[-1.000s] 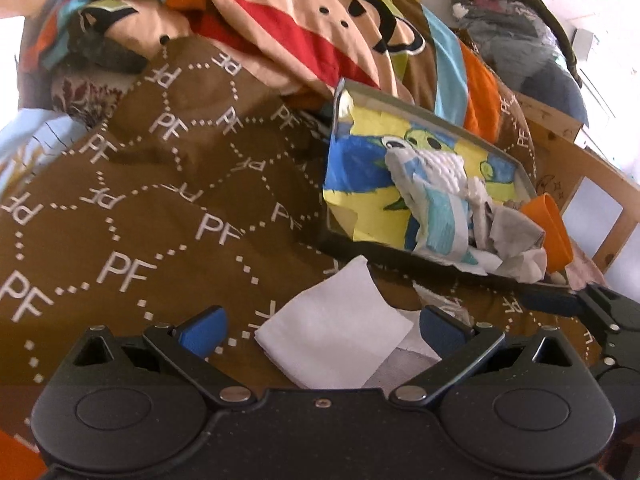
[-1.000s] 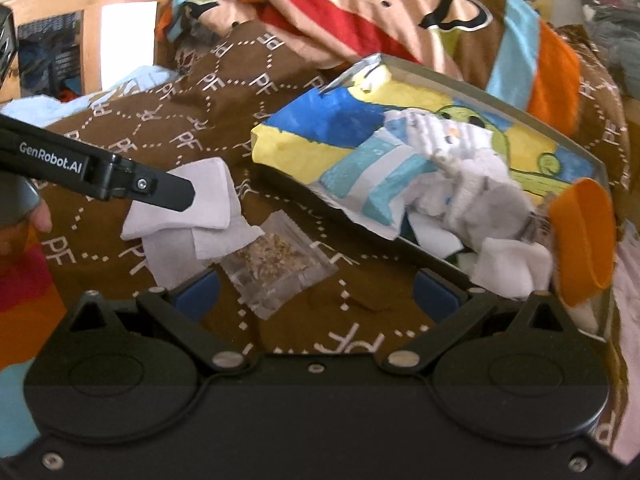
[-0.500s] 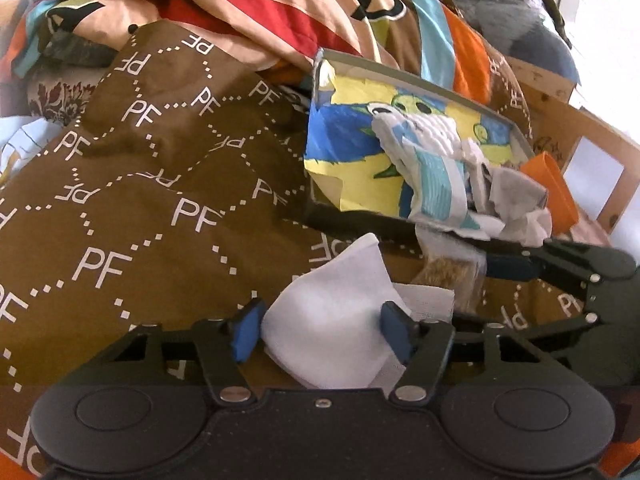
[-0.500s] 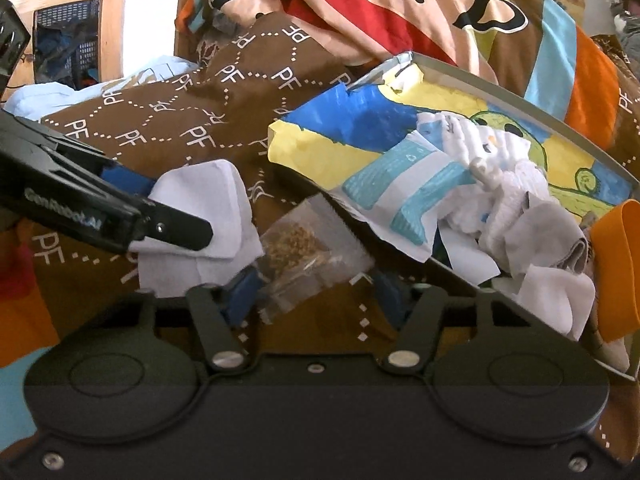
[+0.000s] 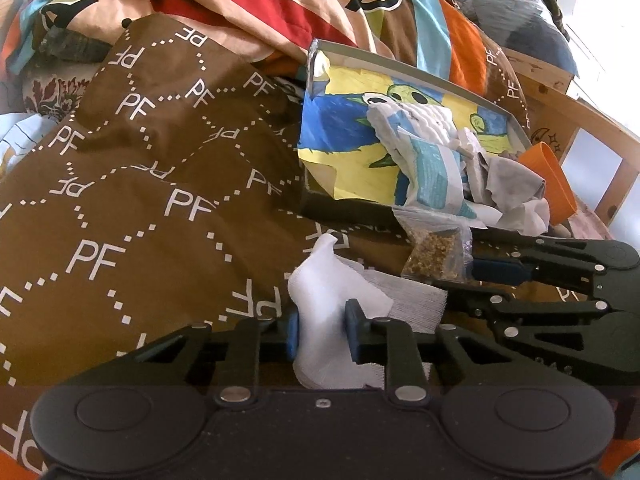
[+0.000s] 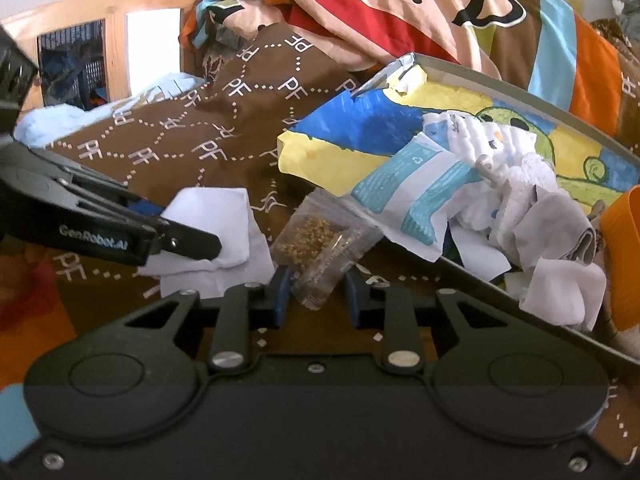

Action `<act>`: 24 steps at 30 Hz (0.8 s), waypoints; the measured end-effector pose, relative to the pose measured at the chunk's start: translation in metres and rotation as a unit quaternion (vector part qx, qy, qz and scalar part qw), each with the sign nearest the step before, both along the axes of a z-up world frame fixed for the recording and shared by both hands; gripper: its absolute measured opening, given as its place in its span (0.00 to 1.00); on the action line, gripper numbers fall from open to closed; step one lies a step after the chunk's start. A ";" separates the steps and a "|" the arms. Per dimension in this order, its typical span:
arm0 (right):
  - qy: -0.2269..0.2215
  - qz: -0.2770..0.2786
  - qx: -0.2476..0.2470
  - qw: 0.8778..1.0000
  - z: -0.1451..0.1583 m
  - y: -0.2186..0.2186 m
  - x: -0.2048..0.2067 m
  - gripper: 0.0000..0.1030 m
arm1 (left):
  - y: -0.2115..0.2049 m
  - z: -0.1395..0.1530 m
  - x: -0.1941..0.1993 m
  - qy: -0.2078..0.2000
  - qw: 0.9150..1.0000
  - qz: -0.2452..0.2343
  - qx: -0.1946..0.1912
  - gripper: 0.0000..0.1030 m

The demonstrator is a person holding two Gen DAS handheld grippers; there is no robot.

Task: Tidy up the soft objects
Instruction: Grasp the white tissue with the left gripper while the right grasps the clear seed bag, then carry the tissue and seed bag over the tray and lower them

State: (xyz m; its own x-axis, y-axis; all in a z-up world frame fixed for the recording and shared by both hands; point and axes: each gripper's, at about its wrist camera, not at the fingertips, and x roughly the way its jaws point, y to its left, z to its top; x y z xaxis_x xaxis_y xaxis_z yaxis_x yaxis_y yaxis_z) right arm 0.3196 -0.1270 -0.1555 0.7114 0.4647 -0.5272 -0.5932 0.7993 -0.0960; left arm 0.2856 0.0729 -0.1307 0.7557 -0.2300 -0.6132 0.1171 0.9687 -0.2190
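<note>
A white cloth [image 5: 332, 300] lies bunched on the brown "PF" bedspread [image 5: 160, 184]. My left gripper [image 5: 322, 334] is closing and its blue pads pinch the cloth's folds. In the right wrist view the same left gripper [image 6: 200, 236] clamps the white cloth [image 6: 216, 216]. A clear bag of brown seeds [image 6: 324, 248] stands tilted between the pads of my right gripper [image 6: 316, 296], whose jaws are closing onto its lower end. The left wrist view shows the right gripper [image 5: 460, 280] gripping the bag [image 5: 436, 248] from the right.
A grey tray [image 5: 400, 62] lined with a colourful drawing holds crumpled white cloths [image 5: 424, 132] and paper packaging, just behind the bag. An orange cup [image 5: 552, 184] lies at its right end. A monkey-print blanket [image 6: 400, 8] is heaped behind; a wooden bed frame [image 5: 592, 132] borders the right.
Both grippers went from wide open to nearly shut. The left one has bunched the white cloth upward; the right one has taken the seed bag, which now stands up off the bedspread.
</note>
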 end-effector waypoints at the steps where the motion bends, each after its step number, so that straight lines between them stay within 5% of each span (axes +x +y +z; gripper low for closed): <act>1: 0.005 -0.001 0.009 1.000 0.002 -0.002 0.001 0.21 | 0.000 0.000 0.000 0.000 1.000 0.000 0.000 0.23; 9: 0.025 -0.014 0.049 0.998 0.009 -0.007 0.019 0.23 | -0.004 -0.001 0.000 -0.001 1.000 -0.004 0.005 0.12; 13: 0.020 -0.005 0.036 0.999 0.004 -0.001 0.017 0.09 | -0.006 -0.001 -0.001 -0.004 1.000 0.000 0.006 0.09; 24: -0.059 0.004 0.028 0.998 0.034 -0.009 -0.008 0.05 | -0.019 0.019 -0.018 -0.056 0.998 0.008 0.007 0.06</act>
State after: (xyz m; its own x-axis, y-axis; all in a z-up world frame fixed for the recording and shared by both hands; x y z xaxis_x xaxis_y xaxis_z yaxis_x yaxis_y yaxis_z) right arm 0.3118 -0.1360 -0.1212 0.7638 0.4967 -0.4122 -0.5862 0.8011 -0.1210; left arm 0.2679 0.0536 -0.1114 0.8229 -0.2099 -0.5280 0.1255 0.9735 -0.1914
